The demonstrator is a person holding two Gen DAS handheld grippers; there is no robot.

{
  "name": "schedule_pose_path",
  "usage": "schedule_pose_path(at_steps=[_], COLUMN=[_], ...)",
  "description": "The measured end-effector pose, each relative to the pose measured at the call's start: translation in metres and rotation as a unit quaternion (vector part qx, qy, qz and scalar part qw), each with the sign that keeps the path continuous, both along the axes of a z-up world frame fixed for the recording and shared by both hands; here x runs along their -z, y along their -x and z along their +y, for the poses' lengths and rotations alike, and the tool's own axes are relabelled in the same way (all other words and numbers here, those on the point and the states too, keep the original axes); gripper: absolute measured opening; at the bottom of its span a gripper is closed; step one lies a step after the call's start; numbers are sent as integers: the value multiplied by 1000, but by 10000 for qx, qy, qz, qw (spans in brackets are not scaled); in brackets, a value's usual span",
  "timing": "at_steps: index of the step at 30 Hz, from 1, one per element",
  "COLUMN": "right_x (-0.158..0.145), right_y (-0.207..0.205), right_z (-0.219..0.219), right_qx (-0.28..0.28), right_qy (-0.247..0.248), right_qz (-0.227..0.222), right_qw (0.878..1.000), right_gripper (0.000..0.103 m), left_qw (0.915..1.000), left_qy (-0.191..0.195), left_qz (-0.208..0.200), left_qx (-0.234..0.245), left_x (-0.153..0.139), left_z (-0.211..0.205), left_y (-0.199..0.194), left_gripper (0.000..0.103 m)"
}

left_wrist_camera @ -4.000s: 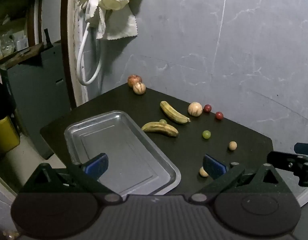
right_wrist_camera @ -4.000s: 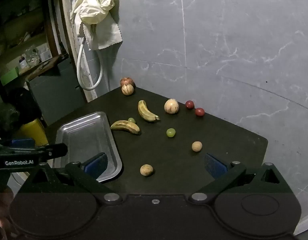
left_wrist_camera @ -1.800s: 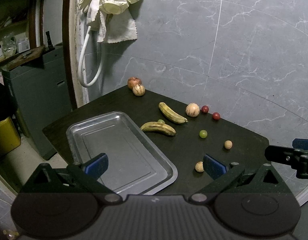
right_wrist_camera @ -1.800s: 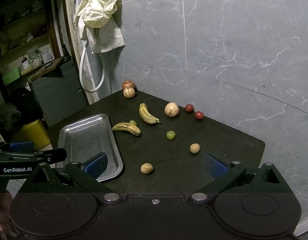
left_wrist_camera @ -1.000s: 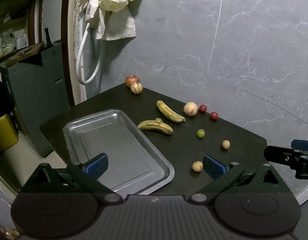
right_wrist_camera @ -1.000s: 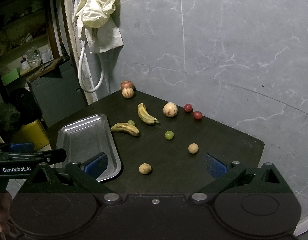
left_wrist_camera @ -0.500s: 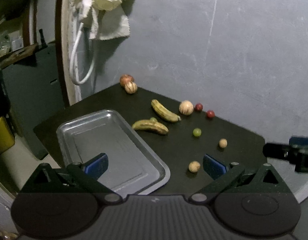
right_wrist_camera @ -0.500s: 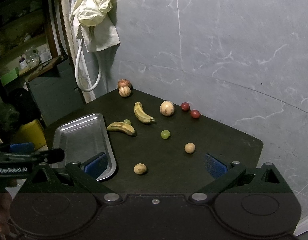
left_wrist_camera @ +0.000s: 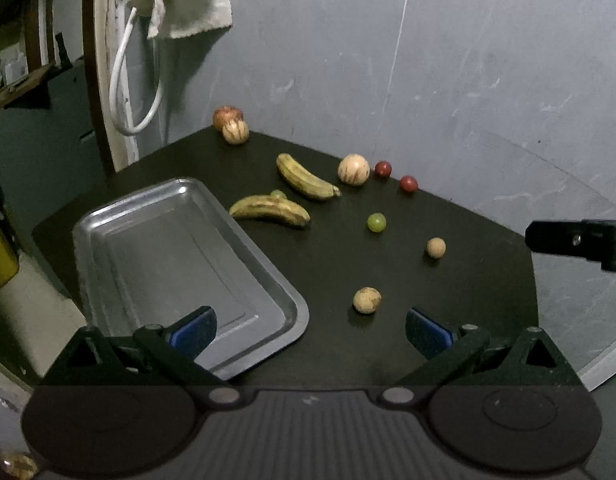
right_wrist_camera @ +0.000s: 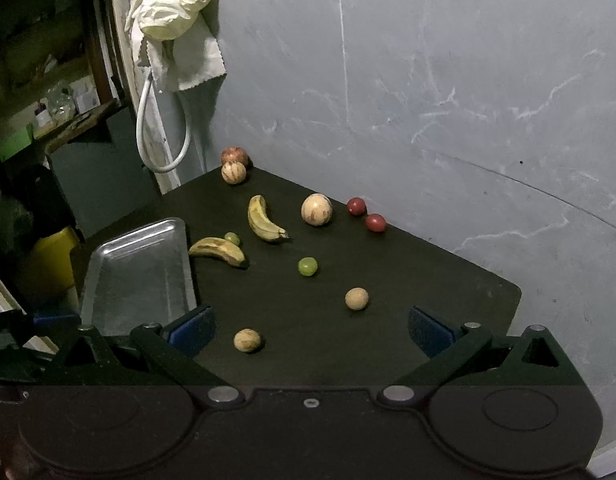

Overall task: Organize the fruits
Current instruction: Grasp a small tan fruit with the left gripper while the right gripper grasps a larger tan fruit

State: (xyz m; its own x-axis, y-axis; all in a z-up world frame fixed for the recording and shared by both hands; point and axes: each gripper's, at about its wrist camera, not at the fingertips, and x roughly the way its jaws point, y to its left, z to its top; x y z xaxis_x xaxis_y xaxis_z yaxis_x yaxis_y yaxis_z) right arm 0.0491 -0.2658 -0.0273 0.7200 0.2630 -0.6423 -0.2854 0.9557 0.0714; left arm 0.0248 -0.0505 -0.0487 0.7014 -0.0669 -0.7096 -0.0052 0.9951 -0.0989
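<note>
Fruit lies scattered over a dark table [left_wrist_camera: 340, 344]. Two spotted yellow-brown bananas sit near its middle: the near banana [left_wrist_camera: 270, 211] just beside the tray's far corner, the far banana [left_wrist_camera: 306, 177] behind it, with a small green grape [right_wrist_camera: 232, 238] tucked against the near one. A pale striped round fruit [left_wrist_camera: 353, 169] and two red cherries [left_wrist_camera: 395, 176] lie along the far edge by the wall. A reddish fruit [left_wrist_camera: 227, 115] and a striped one [left_wrist_camera: 235, 131] touch at the far corner. A green grape [left_wrist_camera: 376, 222] and two tan balls [left_wrist_camera: 400, 274] sit apart toward the near edge. The metal tray [left_wrist_camera: 120, 220], at the table's left edge, holds nothing. The left gripper [left_wrist_camera: 310, 330] and right gripper [right_wrist_camera: 312, 330] both hover spread wide, holding nothing.
</note>
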Motion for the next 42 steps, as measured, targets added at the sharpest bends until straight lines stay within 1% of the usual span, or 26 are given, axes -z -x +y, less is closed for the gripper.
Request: schedule_pose_path(at_steps=[4,8,14,21,26,30,32,35,39,42], right_x=[7,16,37,61,73,81,84,87,92,96], right_y=[-19,-40,-74,-113,-132,-145,-151,-158,-166,-172], right_z=[-9,-19,-26,-29,-24,-22,-22,-21,-20,-17], right_qx=[-125,-261,-588,-1030,-1352,-1554,-1653,-1749,-1866,-1937], right_qy=[20,5,135,246,325,349,333,318,326,392], right_qz=[78,216,414,647,741,815,873,924,993,1062], right_qw=[9999,9994,9973,9923,9875,9839,9818,9797,9769,9745], right_gripper=[102,102,102,100,98,95,91,89,86,84], left_qw=[9999,9999,9995,9992,9990,9985,9981,9979,9972,9968], left_qy=[67,125,235,179,134,118,121,35,-38,-105], left_qz=[92,78,187,190,212,289,318,352,452,448], left_qx=[-44,-16,-123,-286,-357,-460,-504,-549,-592,-647], left_x=[12,22,43,61,68,77,80,85,91,94], left_z=[-11,-26,-48,-68,-79,-86,-88,-92,-95,-97], left_y=[-10,-19,-40,-62,-74,-81,-84,-88,-93,-95], left_gripper=[103,102,102,102,102,96,93,90,79,77])
